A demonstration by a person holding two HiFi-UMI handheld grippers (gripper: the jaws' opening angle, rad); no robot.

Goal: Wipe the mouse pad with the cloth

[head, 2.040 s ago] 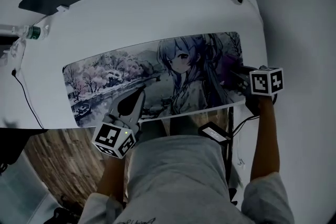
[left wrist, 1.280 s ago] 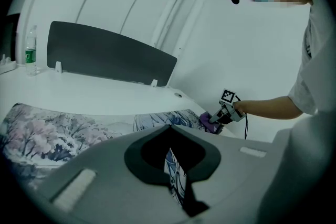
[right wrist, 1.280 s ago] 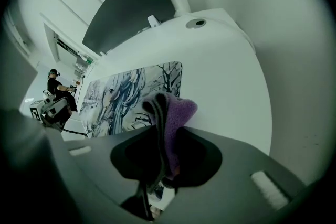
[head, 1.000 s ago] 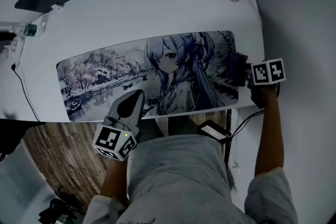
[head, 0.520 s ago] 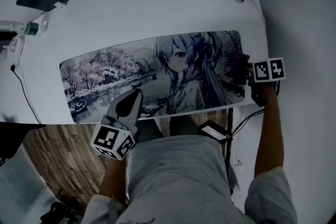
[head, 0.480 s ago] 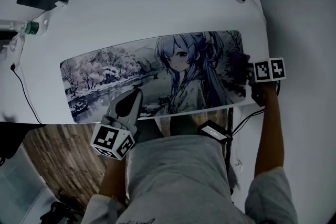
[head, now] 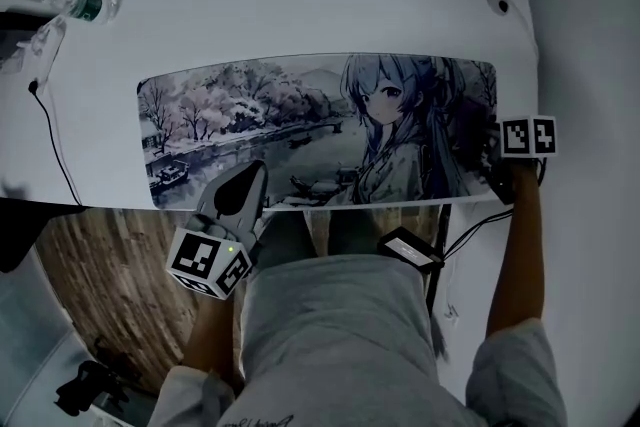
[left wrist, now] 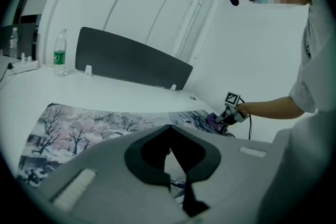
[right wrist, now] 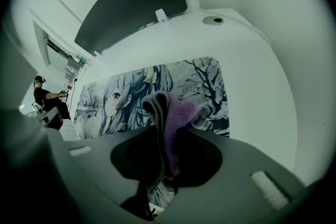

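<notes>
Purple fleece cloth is pinched in the right hand-held gripper, whose jaws are closed on a folded edge so that a loose wad stands out beyond the tips. The wad serves as the wiping face. It is carried at the right end of the mouse pad, over the printed branches beside the figure's hair. From the left gripper view it appears to rest on the pad, though contact cannot be confirmed.

The pad lies flat and lengthwise on the white tabletop, with its long near edge close to the tabletop's front. Starting at the right end probably lets a single sweep run the whole length toward the left.

The left hand-held gripper sits at the pad's near edge, left of centre. Its jaws are brought together at the tips and nothing lies between them. Its position suggests a brace, ready to press the pad down and stop it sliding under the cloth.

A water bottle stands well beyond the pad's far left corner, clear of any stroke. Most of the pad is judged not yet wiped.
</notes>
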